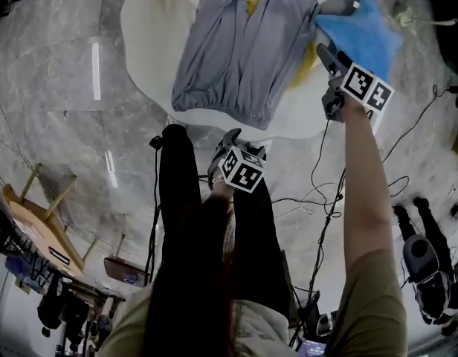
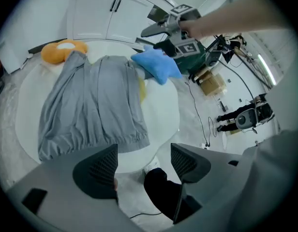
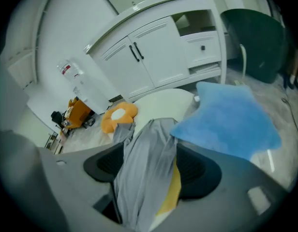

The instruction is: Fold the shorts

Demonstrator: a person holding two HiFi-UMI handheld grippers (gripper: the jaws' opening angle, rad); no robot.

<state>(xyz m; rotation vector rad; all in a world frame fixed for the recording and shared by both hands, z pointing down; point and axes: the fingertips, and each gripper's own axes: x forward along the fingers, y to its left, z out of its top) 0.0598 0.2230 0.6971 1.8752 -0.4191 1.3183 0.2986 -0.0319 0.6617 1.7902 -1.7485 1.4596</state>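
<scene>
Your left gripper (image 1: 240, 144) and right gripper (image 1: 333, 56) have jaws open, empty. The shorts (image 1: 240, 50) lie spread on the desk (image 1: 143, 39), apparently unfolded; every fold remains.

A robotics lab dressed as a home: white cabinets (image 3: 154, 57), marbled floor (image 1: 58, 88) strewn with cables (image 1: 326, 192), a humanoid robot (image 1: 430, 266) lying on it.

Blue cushion (image 1: 363, 39) beside shorts (image 1: 236, 58)
</scene>
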